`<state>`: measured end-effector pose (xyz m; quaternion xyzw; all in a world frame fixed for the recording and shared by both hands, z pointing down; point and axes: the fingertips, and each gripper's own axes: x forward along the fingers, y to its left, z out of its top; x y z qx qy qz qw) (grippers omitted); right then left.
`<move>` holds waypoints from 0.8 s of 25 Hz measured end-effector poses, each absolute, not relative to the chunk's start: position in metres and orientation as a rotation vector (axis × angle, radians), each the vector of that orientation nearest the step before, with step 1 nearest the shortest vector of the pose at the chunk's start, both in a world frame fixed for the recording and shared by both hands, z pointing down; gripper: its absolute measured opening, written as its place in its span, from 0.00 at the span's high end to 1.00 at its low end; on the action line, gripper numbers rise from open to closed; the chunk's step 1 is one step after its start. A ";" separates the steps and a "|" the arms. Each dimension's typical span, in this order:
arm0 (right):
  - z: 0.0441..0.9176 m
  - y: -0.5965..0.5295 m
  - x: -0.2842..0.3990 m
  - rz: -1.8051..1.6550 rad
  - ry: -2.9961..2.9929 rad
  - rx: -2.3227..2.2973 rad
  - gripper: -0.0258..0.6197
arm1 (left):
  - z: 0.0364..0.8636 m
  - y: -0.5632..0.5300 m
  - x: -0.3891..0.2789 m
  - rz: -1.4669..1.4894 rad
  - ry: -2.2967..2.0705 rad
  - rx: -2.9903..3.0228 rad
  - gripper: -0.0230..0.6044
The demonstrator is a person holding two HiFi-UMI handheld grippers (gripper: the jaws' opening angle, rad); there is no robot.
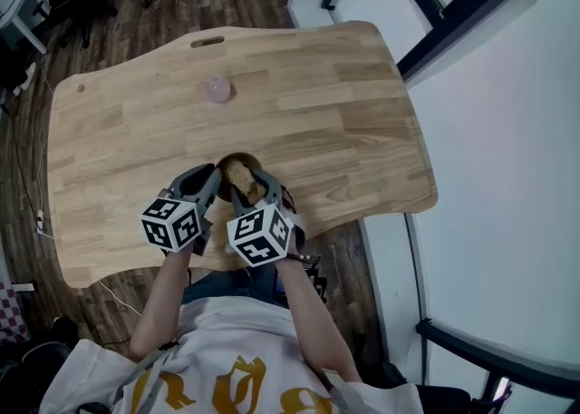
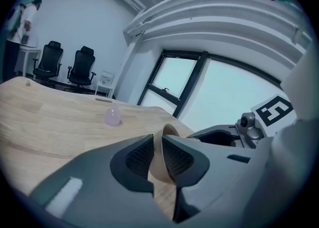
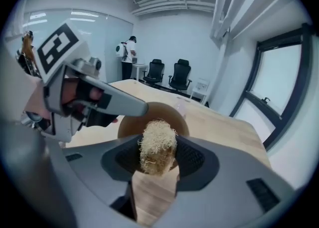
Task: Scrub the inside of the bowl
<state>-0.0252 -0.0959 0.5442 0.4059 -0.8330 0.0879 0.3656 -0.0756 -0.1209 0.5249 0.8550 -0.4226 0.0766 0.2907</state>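
— Office room logged: dark plank floor [image 1: 136,4], pale wooden table [image 1: 317,95], black chairs [image 2: 82,67] by the far wall, large window [image 2: 199,87] to one side. What sat on the table?

— One brown bowl [image 1: 226,162], close to the near edge. One small pink lump [image 1: 218,89] lay well apart from it, further up the tabletop.

— And the left gripper [image 1: 216,177]?

— Its jaws were closed on the bowl's wall. One of its fingers [image 2: 139,156] was against the outer face and the other against the inner face. The rim stood up between them, and both pads pressed on the wall.

— And the right gripper [image 1: 258,187]?

— Clamped on a straw-coloured fibrous scrubber [image 3: 157,147]. The pads held its lower sides, and the tuft's top stood proud of the fingers [image 3: 192,159].

— Scrubber against bowl?

— In the right gripper view, the bowl's opening lay just beyond the fingertips, with the scrubber in front of it. In the head view, the scrubber sat over the bowl's inside and covered most of it. Contact with the inner surface: could not tell.

— How did the two grippers stand?

— Side by side. The left one was on the bowl's left rim and the right one just beside it. In the right gripper view, a left finger reached across to the rim.
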 end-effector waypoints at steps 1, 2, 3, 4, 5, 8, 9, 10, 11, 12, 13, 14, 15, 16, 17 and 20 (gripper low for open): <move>0.539 -0.100 -0.025 0.210 -2.146 1.073 0.68 | 0.525 -0.118 -0.073 0.197 -1.130 2.269 0.89; 0.534 -0.101 -0.027 0.197 -2.166 1.074 0.68 | 0.524 -0.117 -0.071 0.186 -1.136 2.255 0.89; 0.530 -0.100 -0.031 0.188 -2.197 1.043 0.68 | 0.522 -0.117 -0.071 0.171 -1.148 2.242 0.89; 0.529 -0.097 -0.036 0.185 -2.230 0.986 0.68 | 0.520 -0.119 -0.073 0.160 -1.166 2.230 0.89; 0.529 -0.092 -0.041 0.187 -2.259 0.914 0.68 | 0.519 -0.121 -0.077 0.156 -1.190 2.220 0.89; 0.538 -0.083 -0.039 0.229 -2.262 0.782 0.67 | 0.516 -0.126 -0.084 0.150 -1.233 2.193 0.89; 0.540 -0.086 -0.033 0.245 -2.241 0.806 0.68 | 0.516 -0.125 -0.082 0.151 -1.232 2.186 0.89; 0.540 -0.091 -0.025 0.249 -2.223 0.856 0.68 | 0.516 -0.123 -0.078 0.158 -1.230 2.183 0.89; 0.536 -0.098 -0.020 0.238 -2.216 0.909 0.68 | 0.516 -0.120 -0.073 0.166 -1.230 2.183 0.89; 0.532 -0.102 -0.017 0.215 -2.225 0.937 0.68 | 0.515 -0.118 -0.067 0.171 -1.237 2.184 0.89; 0.527 -0.102 -0.018 0.190 -2.251 0.923 0.68 | 0.513 -0.117 -0.064 0.172 -1.250 2.183 0.89; 0.524 -0.099 -0.022 0.170 -2.283 0.867 0.68 | 0.511 -0.118 -0.063 0.171 -1.269 2.180 0.89; 0.523 -0.093 -0.026 0.160 -2.308 0.788 0.68 | 0.510 -0.120 -0.064 0.171 -1.288 2.176 0.89; 0.525 -0.088 -0.027 0.161 -2.316 0.719 0.68 | 0.509 -0.121 -0.067 0.172 -1.301 2.172 0.89; 0.528 -0.087 -0.024 0.175 -2.308 0.694 0.68 | 0.508 -0.123 -0.068 0.169 -1.308 2.167 0.89; 0.529 -0.102 -0.003 0.230 -2.268 0.827 0.68 | 0.508 -0.123 -0.060 0.161 -1.306 2.162 0.89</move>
